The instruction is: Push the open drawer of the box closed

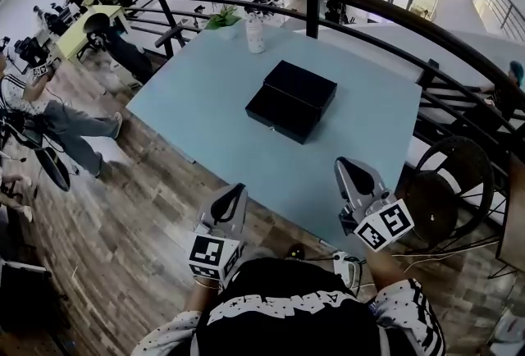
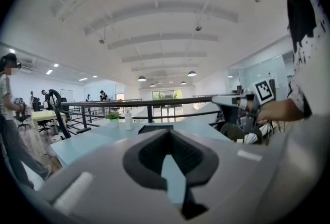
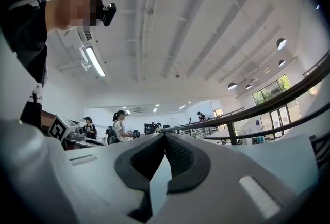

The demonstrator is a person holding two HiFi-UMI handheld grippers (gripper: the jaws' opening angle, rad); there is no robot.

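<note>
The black box lies in the middle of the light blue table. Its drawer sticks out toward the table's near left, with a small knob on its front. Both grippers hover near the table's front edge, well short of the box. My left gripper is shut and holds nothing; in the left gripper view its tips meet just below the box's dark top. My right gripper is shut and holds nothing too, its tips closed.
A white bottle and a small potted plant stand at the table's far edge. A black curved railing runs behind and to the right. People sit at the left. A round black chair frame is at the right.
</note>
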